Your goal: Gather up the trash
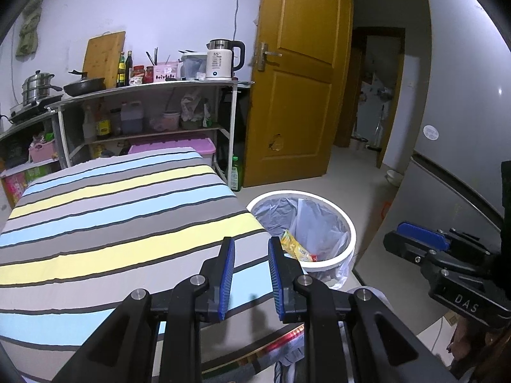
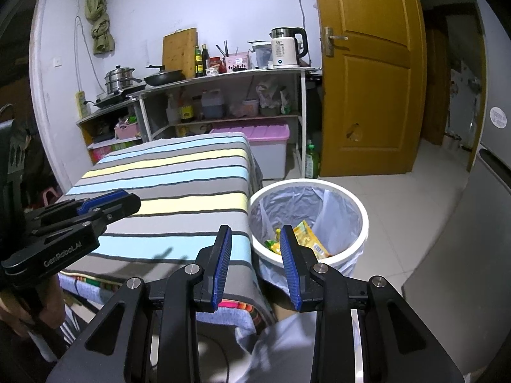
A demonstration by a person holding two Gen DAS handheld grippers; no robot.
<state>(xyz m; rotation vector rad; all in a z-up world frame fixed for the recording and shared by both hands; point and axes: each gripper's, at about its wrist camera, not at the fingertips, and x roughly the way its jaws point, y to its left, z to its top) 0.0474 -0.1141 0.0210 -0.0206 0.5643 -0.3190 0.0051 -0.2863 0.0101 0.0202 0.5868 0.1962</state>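
A white round trash bin [image 1: 349, 226] [image 2: 361, 210] with a clear liner stands on the floor right of the striped table [image 1: 111, 223] [image 2: 179, 188]. Yellow snack wrappers [image 1: 295, 247] [image 2: 311, 237] lie inside the bin. My left gripper [image 1: 251, 242] is open and empty, held over the table's near right corner. It also shows from the side in the right wrist view [image 2: 105, 199]. My right gripper [image 2: 255, 231] is open and empty, held above the table's edge, just left of the bin. It shows from the side at the right of the left wrist view [image 1: 412, 233].
A metal shelf [image 1: 143, 118] [image 2: 223, 102] with a kettle, pans, bottles and a pink bin stands behind the table. A yellow wooden door [image 1: 297, 79] [image 2: 367, 79] stands open at the back. A grey fridge [image 1: 463, 111] [image 2: 491, 191] is at the right. A green bottle [image 2: 311, 161] stands on the floor.
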